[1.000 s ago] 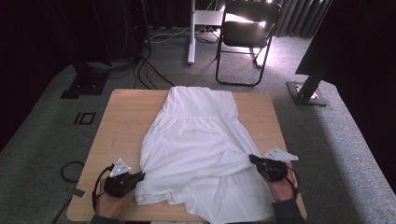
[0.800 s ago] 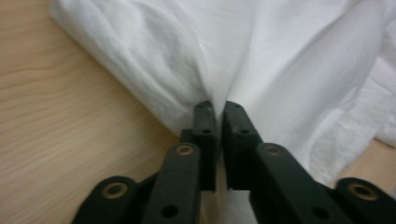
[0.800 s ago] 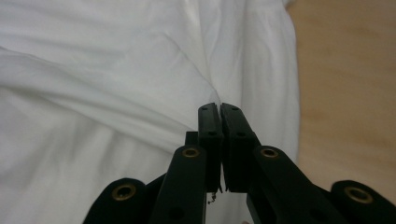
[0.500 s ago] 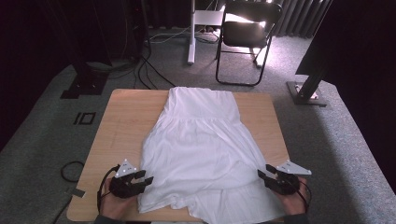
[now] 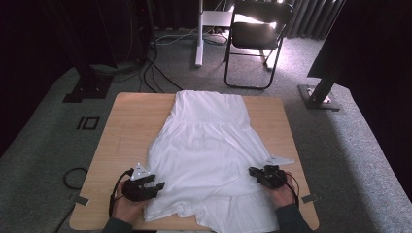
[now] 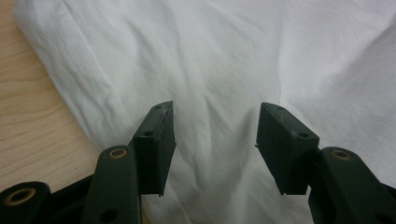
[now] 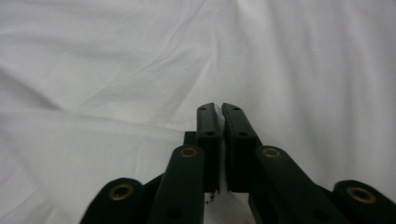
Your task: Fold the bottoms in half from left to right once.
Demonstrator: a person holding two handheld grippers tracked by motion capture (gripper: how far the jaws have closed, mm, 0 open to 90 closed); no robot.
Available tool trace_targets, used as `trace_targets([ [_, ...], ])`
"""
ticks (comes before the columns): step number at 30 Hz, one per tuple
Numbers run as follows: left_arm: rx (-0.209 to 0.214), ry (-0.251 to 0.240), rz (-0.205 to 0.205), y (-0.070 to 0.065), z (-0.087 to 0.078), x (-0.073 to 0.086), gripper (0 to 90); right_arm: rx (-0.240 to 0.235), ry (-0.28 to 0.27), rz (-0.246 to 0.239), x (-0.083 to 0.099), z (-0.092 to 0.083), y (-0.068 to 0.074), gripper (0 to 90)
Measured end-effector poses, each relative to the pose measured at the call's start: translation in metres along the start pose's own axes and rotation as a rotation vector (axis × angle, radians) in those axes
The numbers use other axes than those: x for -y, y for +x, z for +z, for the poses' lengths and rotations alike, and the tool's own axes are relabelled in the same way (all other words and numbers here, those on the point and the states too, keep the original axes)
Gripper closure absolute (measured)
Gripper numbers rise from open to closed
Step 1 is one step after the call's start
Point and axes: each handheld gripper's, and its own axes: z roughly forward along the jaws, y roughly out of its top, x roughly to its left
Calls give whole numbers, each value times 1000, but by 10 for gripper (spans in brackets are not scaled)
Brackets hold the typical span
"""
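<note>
A white dress (image 5: 209,145) lies flat on the wooden table (image 5: 126,126), hem towards me and rumpled at the near edge. My left gripper (image 5: 156,187) is at the dress's lower left edge. In the left gripper view its jaws (image 6: 215,135) stand open over the cloth (image 6: 210,56) and have just been opening wider; they grip nothing. My right gripper (image 5: 253,171) rests on the dress's lower right side. In the right gripper view its jaws (image 7: 219,112) have just been closing, and a thin strip of the white cloth (image 7: 116,70) shows pinched between them.
Bare wood (image 6: 28,107) shows left of the dress. Behind the table stand a black folding chair (image 5: 257,39) and a white post (image 5: 199,34), with cables on the grey carpet. A dark stand foot (image 5: 316,97) sits at the far right.
My right gripper has moved left, off the table's right side and onto the dress. My left gripper has edged right towards the dress. The hem near the front edge is more bunched.
</note>
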Motion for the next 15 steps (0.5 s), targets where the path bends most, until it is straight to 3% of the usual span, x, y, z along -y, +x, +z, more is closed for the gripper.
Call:
trace_targets([
  [3,-2,5,5,-1,1,-1,467,17,-59,11,16,-39,-1,873],
  [8,-10,20,25,-5,7,-3,461,54,-102,12,53,-88,-5,872],
  [12,-23,27,29,-4,9,-4,462,78,-116,39,75,-111,-11,872],
  [15,-29,22,24,-3,9,-4,454,81,-95,51,85,-117,-17,845],
])
